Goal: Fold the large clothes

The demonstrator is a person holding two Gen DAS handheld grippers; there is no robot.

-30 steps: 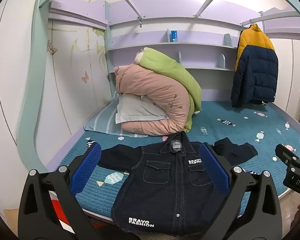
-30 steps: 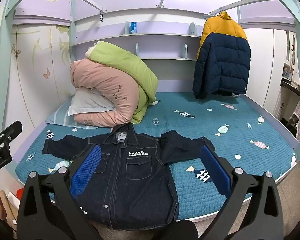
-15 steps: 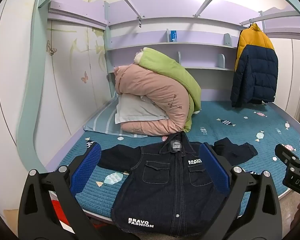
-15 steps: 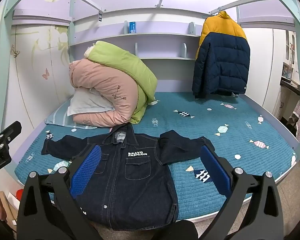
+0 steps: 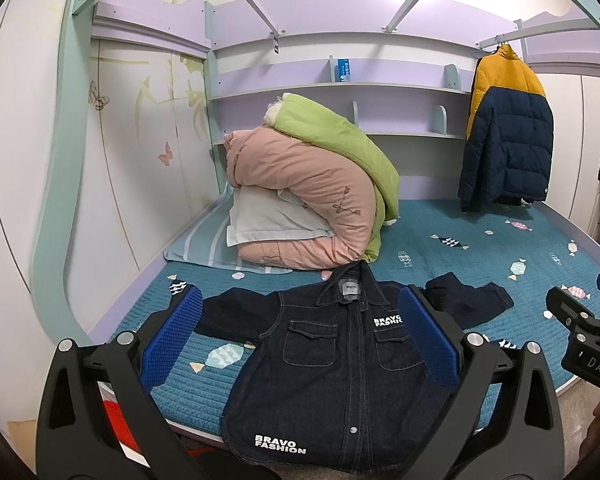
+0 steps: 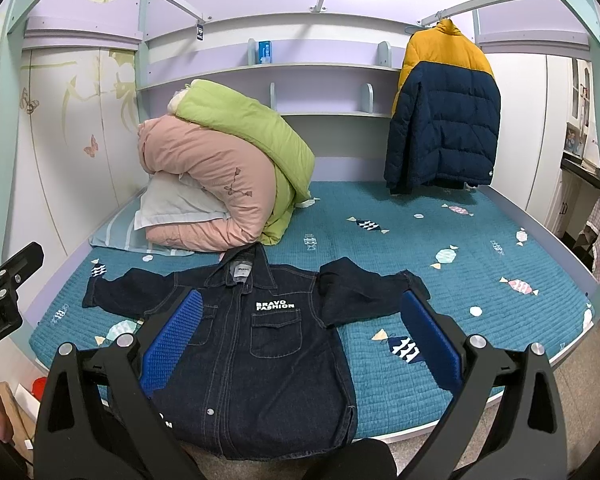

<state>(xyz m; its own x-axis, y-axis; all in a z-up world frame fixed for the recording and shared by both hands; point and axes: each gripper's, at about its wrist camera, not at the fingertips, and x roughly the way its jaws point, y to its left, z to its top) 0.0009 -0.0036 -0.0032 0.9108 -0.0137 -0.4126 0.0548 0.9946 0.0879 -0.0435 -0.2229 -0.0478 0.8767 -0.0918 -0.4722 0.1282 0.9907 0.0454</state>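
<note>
Teal bedspread (image 6: 440, 216) carries the denim jacket (image 6: 260, 344) flat, hem apparently overhanging the near edge. Left gripper (image 5: 300, 340) and right gripper (image 6: 300, 340) hover wide, empty. Tugging could slide it floorward.

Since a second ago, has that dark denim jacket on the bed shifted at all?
No. The dark denim jacket lies spread flat with its collar just in front of the folded pink quilt, as before; only the cameras drifted slightly.

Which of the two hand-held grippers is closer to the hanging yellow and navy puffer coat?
Right. The right hand-held gripper sits on the coat's side of the bed; the left hand-held gripper sits further over, toward the butterfly wall. The puffer coat hangs beyond both.
</note>
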